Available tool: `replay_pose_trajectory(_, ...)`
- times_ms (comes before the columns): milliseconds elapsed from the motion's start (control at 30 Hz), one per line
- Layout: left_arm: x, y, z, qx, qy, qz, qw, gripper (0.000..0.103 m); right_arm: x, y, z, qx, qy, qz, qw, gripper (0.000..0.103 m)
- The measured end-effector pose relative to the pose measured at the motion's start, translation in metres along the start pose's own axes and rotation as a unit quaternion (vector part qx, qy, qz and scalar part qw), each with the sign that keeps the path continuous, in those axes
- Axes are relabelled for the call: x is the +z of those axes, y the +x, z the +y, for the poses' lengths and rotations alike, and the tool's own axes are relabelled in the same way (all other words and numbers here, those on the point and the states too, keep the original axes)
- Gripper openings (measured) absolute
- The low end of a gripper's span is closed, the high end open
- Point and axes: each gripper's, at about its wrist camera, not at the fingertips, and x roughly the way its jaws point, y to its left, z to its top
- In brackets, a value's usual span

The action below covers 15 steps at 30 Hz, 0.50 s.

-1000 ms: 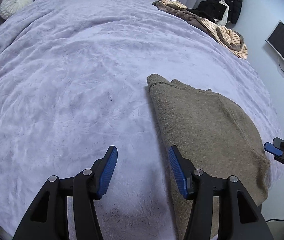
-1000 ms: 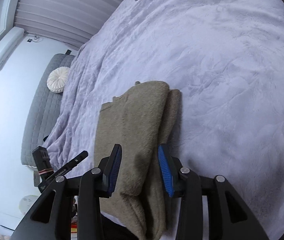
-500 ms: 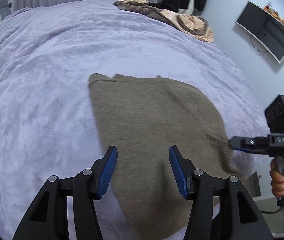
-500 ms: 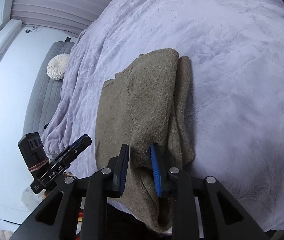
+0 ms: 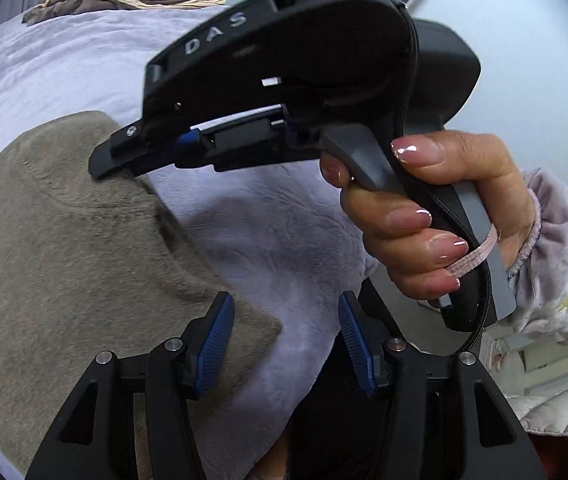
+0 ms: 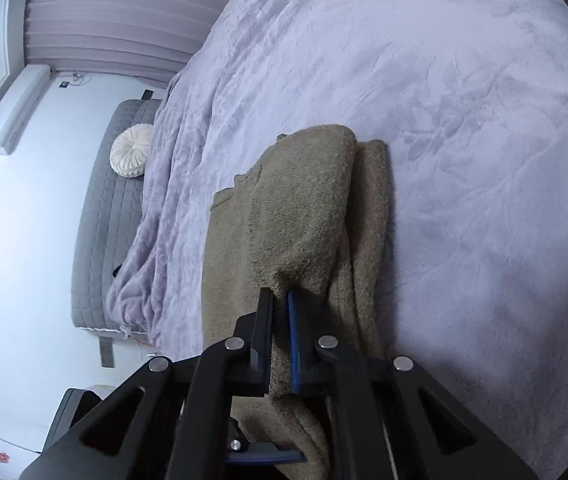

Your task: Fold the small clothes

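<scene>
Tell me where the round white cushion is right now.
In the right wrist view, the round white cushion sits at the left, on the grey quilted surface beside the lilac blanket's edge.

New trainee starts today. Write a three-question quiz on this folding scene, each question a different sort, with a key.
1. True or false: the right gripper is shut on the brown sweater.
2. Which gripper is open? A) left B) right
3. Fill in: the sweater lies on a lavender ____.

Key:
1. True; its jaws pinch a fold of the knit.
2. A; the left gripper is open, with one finger over the sweater's edge and the other over the blanket.
3. Blanket.
</scene>
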Motion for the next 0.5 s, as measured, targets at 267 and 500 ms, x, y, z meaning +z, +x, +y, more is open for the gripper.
replay_pose_trajectory(267,-0.001,0.026,-0.012,-0.005,0.012,0.024,0.9996,0.075,-0.018,0.013,-0.040,-0.067,-0.001,0.021,0.998,0.007)
replay_pose_trajectory(500,-0.007,-0.033,0.010,0.035,-0.051,-0.038,0.9973,0.075,-0.017,-0.005,-0.027,-0.124,-0.031,0.019,0.992,0.009)
